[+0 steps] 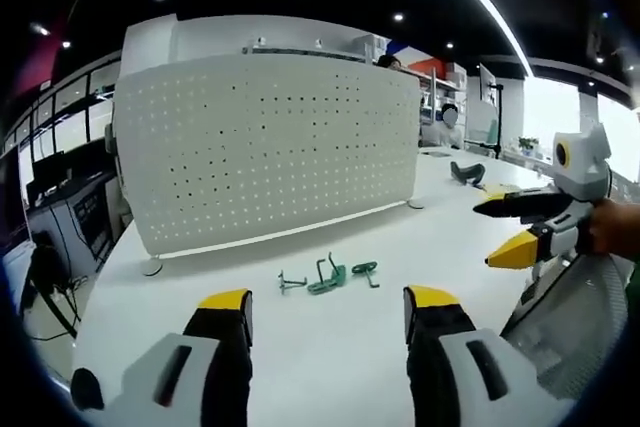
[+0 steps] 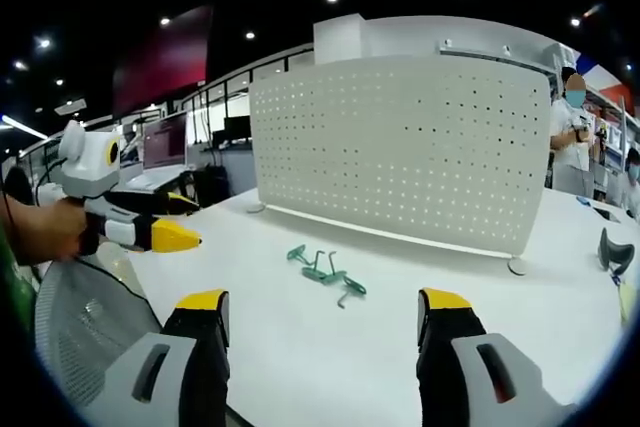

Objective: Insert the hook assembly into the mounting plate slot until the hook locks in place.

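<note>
On the white table (image 1: pixel 300 347), green hooks (image 1: pixel 328 277) before upright pegboard (image 1: pixel 265 147), mesh chair (image 1: pixel 570 322) beside.

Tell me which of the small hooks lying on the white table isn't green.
The bare grey metal wire hook, at the end of the row beside the two green-coated hooks, in front of the white pegboard.

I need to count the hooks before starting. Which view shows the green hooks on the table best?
The left gripper view: the green hooks lie spread apart, centred ahead of the open jaws. In the right gripper view the hooks overlap in a tighter cluster, harder to separate.
</note>
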### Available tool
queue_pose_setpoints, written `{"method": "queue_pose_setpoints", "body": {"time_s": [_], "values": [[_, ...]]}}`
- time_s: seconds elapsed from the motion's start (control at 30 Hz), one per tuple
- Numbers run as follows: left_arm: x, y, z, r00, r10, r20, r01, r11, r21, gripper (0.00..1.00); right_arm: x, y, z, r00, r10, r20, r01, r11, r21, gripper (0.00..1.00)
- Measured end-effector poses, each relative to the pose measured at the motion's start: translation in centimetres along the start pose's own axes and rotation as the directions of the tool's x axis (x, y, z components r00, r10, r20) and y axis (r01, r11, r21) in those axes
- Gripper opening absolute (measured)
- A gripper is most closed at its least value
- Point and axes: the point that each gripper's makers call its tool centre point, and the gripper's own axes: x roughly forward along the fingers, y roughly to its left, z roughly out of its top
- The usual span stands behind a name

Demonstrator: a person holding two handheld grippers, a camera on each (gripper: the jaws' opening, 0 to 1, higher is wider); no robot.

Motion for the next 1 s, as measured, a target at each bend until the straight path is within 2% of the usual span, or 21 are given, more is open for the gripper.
{"method": "queue_pose_setpoints", "body": {"time_s": [0.5,0.77,1.0], "values": [[3.4,2.2,1.9,1.0,0.025,0.012,-0.025,0.999,0.036,0.57,0.0,-0.1,0.0,1.0,-0.004,0.0,0.004,1.0,0.005,0.78],[5.1,3.4,1.7,0.999,0.049,0.005,-0.049,0.997,0.055,0.57,0.1,-0.2,-0.1,1.0,-0.004,-0.004,0.004,1.0,0.006,0.78],[6.5,3.5,1.2,0.999,0.042,-0.012,-0.041,0.996,0.077,0.5,0.1,-0.2,-0.2,1.0,-0.006,-0.008,0.006,1.0,0.01,0.77]]}}
